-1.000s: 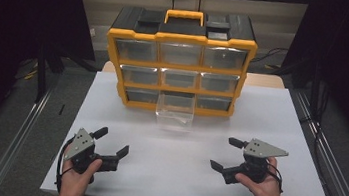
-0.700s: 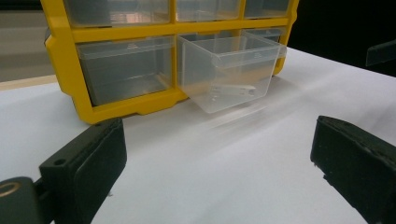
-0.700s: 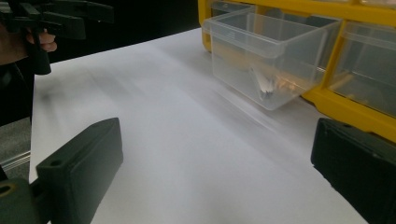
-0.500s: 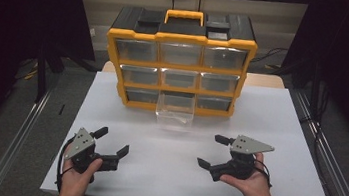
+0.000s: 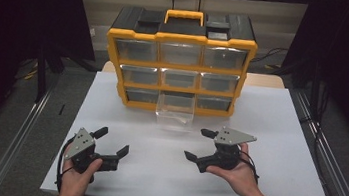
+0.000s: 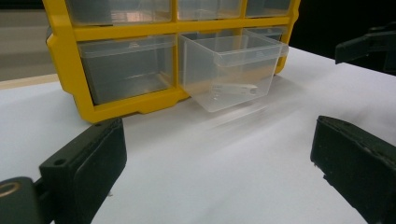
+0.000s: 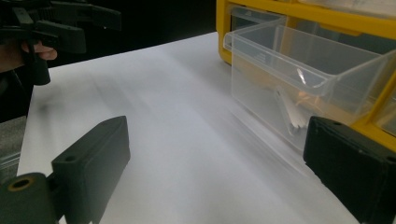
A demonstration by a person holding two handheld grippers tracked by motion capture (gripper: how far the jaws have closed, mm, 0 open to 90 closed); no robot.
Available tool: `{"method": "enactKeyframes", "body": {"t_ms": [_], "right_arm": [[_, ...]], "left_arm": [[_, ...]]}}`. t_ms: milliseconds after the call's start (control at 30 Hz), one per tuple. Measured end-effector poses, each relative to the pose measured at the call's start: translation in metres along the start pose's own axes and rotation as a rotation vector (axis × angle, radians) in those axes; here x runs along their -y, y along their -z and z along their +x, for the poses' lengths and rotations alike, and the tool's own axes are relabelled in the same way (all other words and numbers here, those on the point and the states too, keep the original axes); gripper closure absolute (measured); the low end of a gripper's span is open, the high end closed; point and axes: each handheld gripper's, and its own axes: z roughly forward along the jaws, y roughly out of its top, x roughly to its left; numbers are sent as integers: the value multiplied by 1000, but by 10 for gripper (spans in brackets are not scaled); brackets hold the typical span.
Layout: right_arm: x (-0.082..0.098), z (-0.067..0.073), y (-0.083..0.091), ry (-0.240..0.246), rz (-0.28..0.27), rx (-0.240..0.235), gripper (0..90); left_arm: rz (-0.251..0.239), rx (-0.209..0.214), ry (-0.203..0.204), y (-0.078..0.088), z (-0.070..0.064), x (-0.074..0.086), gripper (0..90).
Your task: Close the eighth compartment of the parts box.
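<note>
high view: yellow and black drawer cabinet (image 5: 179, 61) standing at the far middle of the white table (image 5: 278, 136), orange handle (image 5: 184, 16) on top, three rows of three clear drawers. bottom middle clear drawer (image 5: 176, 111) pulled out toward the near side, its front past the cabinet's yellow frame. left gripper (image 5: 112, 144) held in the left hand (image 5: 76, 174) at the near left, jaws spread wide, nothing between them. right gripper (image 5: 203, 144) held in the right hand (image 5: 239, 172) at the near right of middle, just near of the pulled drawer, jaws spread wide, nothing gripped, grey plate on top.

left gripper view: two black jaws spread to both lower corners above bare white table (image 6: 196, 168). pulled clear drawer (image 6: 229, 70) far and to the right, sticking out of the yellow cabinet (image 6: 130, 60); a small pale item inside, too faint to tell. right gripper's jaw tip at the far right edge.

right gripper view: jaws spread wide over the table (image 7: 163, 116). clear drawer (image 7: 299, 79) close at the right, beside the right jaw, apart from it. left gripper (image 7: 88, 25) and a fingertip at the far left.
</note>
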Motion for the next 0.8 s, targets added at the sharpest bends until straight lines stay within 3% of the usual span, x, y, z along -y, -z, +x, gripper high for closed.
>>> {"method": "enactKeyframes", "body": {"t_ms": [367,800], "right_arm": [[-12,2,-18,29,6,-40,116],[-23,7,-41,81,16,-51,153]], "left_arm": [[-3,-1,-4,0,0,0,37],[2,-3,-10,0,1,0,37]]}}
